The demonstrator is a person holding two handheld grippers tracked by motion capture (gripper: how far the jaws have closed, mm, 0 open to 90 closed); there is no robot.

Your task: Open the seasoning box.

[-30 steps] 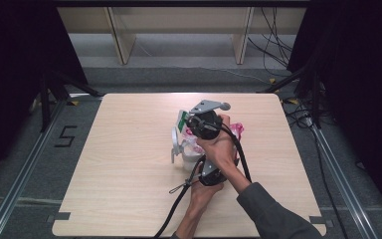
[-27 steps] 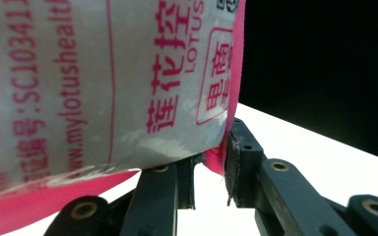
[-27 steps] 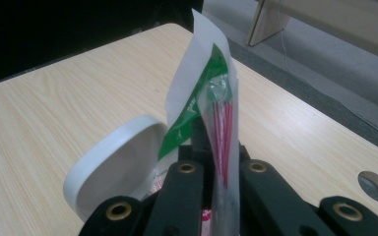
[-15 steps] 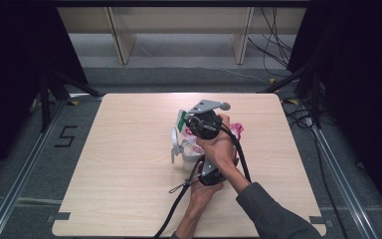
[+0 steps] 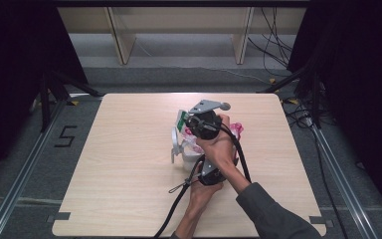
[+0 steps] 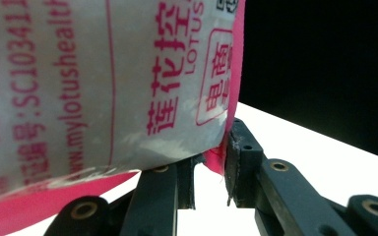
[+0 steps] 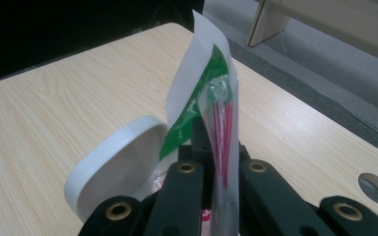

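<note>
Left gripper (image 6: 211, 172) clamps pink-edged packet (image 6: 103, 83); right gripper (image 7: 221, 172) pinches green-striped sachet (image 7: 211, 98).

From above our side we look forward and down on the whole table (image 5: 129, 189); each gripper view sits close behind its own jaws, and all three share the bag (image 6: 103, 83) at the table's middle
</note>
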